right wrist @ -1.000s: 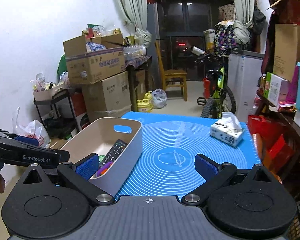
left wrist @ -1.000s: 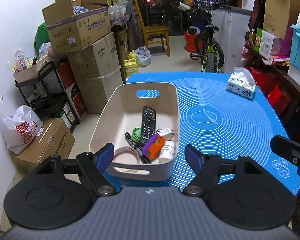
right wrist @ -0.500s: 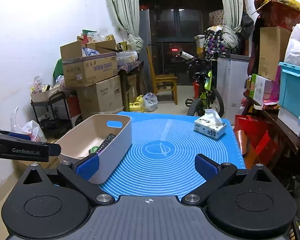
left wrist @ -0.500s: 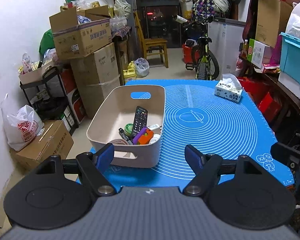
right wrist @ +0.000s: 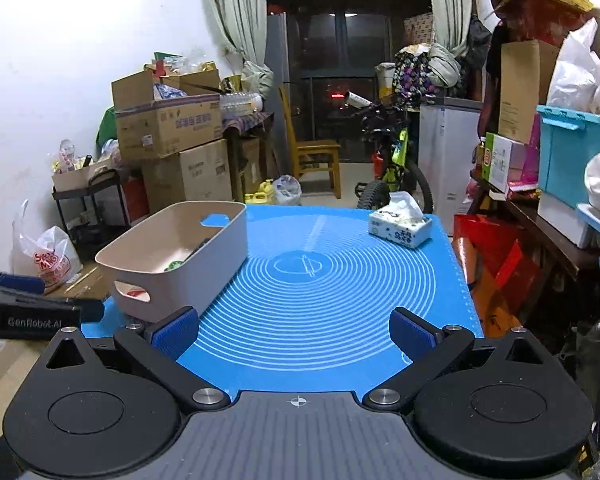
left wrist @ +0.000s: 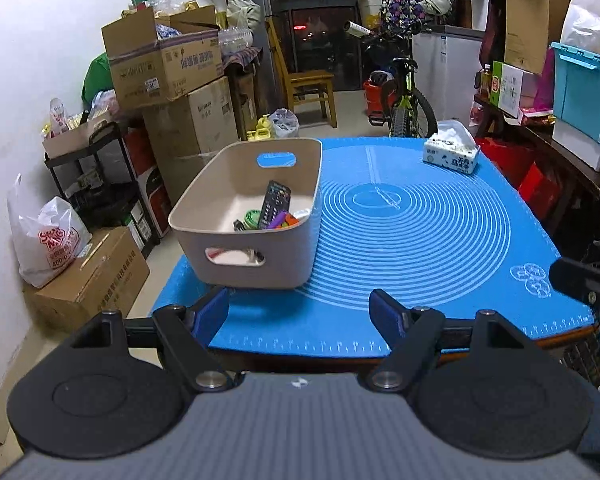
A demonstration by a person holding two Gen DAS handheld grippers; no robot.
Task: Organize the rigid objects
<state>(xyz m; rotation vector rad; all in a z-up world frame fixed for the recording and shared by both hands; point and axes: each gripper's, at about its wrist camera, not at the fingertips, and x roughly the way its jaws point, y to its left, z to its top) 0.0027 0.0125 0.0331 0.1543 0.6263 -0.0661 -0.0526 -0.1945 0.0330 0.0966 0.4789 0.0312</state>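
A beige basket [left wrist: 204,220] [right wrist: 228,240] stands on the left side of the blue mat [left wrist: 420,240] [right wrist: 340,280]. Inside it lie a black remote [left wrist: 274,204], a green round lid [left wrist: 252,216], a purple and orange item [left wrist: 284,219] and other small things. My left gripper [left wrist: 298,314] hangs open at the table's near edge, short of the basket, nothing between its fingers. My right gripper [right wrist: 294,330] is open over the mat's near edge, right of the basket, empty. The left gripper's body [right wrist: 28,312] shows at the left in the right wrist view.
A tissue box [left wrist: 452,154] [right wrist: 400,224] sits at the mat's far right. Cardboard boxes [left wrist: 164,64], a black shelf [left wrist: 96,184] and a white bag [left wrist: 44,240] crowd the left wall. A bicycle [left wrist: 400,96], a wooden chair [left wrist: 308,88] and shelves [right wrist: 560,184] lie beyond and to the right.
Both grippers have drawn back from the table and sunk a little; the basket and mat now look farther off. Both stayed open and empty.
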